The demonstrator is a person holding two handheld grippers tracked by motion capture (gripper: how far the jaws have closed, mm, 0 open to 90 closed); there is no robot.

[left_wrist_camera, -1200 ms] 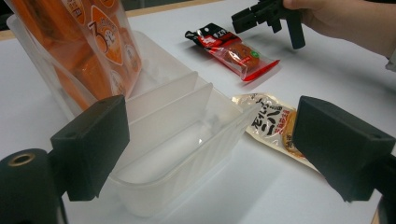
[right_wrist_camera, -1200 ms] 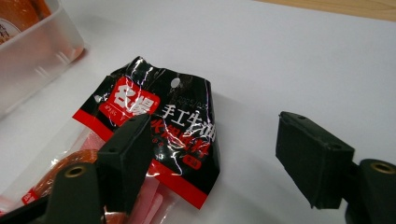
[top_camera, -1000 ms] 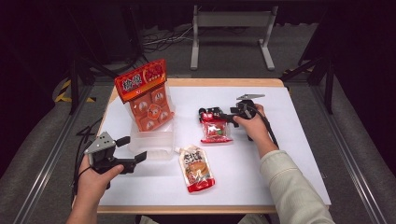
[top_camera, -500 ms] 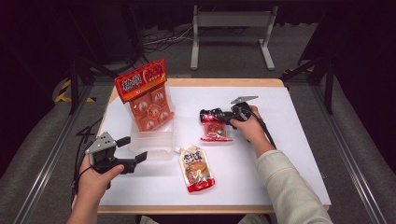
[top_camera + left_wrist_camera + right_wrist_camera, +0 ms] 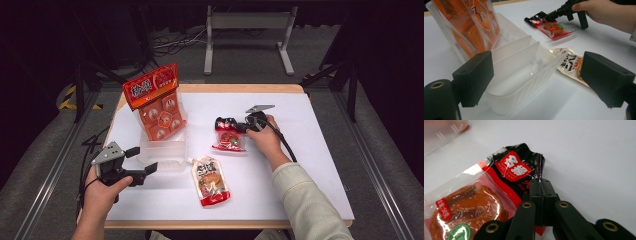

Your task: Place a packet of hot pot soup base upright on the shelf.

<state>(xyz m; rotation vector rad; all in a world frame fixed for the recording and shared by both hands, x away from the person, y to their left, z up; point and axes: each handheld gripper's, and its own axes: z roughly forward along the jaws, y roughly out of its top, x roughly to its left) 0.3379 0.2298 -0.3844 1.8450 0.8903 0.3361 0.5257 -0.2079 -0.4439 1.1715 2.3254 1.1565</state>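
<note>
And there it goes: the jaws of our right gripper have just been closing, and now they pinch the black top edge of the red snack packet. A second ago they stood wide beside it. We read that as the pick secured, though the packet lies flat on the white table, right of the bin, so the lift is not yet done. The film is glossy and crinkled, clear over a round orange-brown piece inside. Further out, our left gripper hovers released, jaws wide, in front of the translucent plastic bin with its thin dividers. A big orange bag stands upright in the bin's far compartment; a soft spouted pouch lies just beside it.
</note>
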